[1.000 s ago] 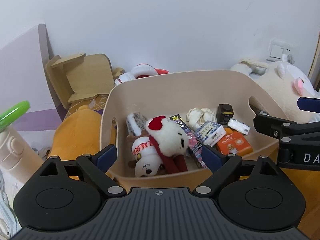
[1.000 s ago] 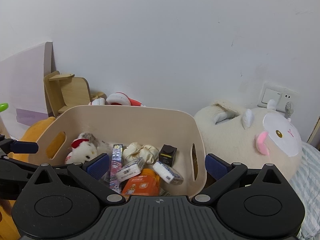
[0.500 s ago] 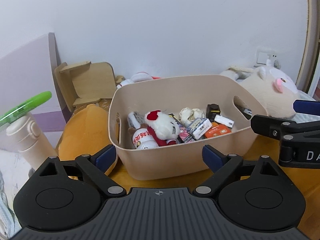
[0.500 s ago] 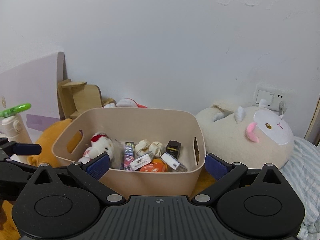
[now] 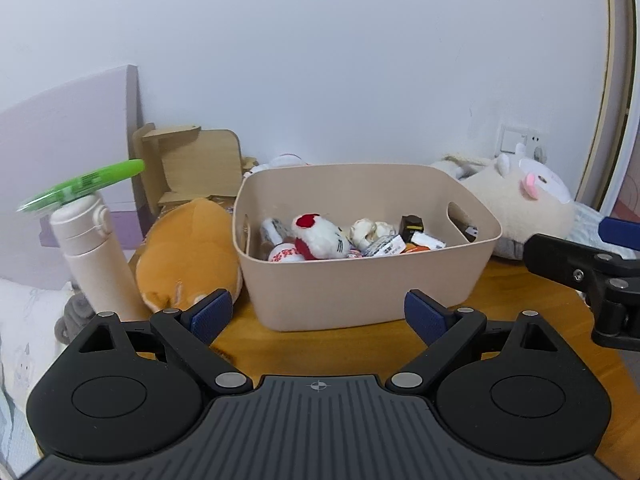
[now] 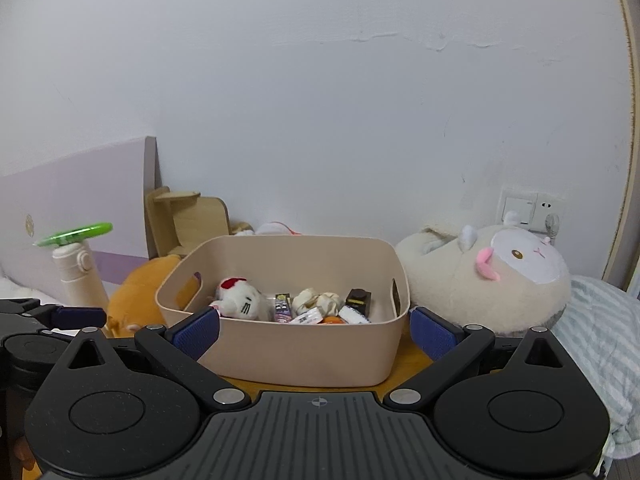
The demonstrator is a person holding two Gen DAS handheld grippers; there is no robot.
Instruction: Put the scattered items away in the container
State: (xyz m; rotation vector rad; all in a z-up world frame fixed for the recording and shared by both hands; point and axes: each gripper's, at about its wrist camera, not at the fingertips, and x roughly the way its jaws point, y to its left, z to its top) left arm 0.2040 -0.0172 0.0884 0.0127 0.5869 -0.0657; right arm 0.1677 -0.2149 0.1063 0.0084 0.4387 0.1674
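Note:
A beige plastic bin [image 5: 360, 284] [image 6: 304, 352] stands on the wooden table [image 5: 520, 300]. It holds a white plush cat with a red bow [image 5: 318, 236] [image 6: 240, 300], a cream scrunchie [image 5: 368, 230] [image 6: 316, 300], a black box [image 5: 412, 224] [image 6: 358, 300] and several small packets. My left gripper [image 5: 318, 316] is open and empty, in front of the bin. My right gripper [image 6: 314, 330] is open and empty, also in front of the bin; it shows at the right edge of the left wrist view [image 5: 588, 268].
An orange plush [image 5: 188, 252] lies left of the bin. A cream bottle with a green disc on top [image 5: 92, 256] [image 6: 78, 276] stands further left. A large white plush [image 5: 520, 204] [image 6: 492, 280] lies to the right. A wooden stand [image 5: 192, 168] leans against the wall.
Both grippers have pulled back and away from the bin, which now looks smaller and farther. Both stay open and empty.

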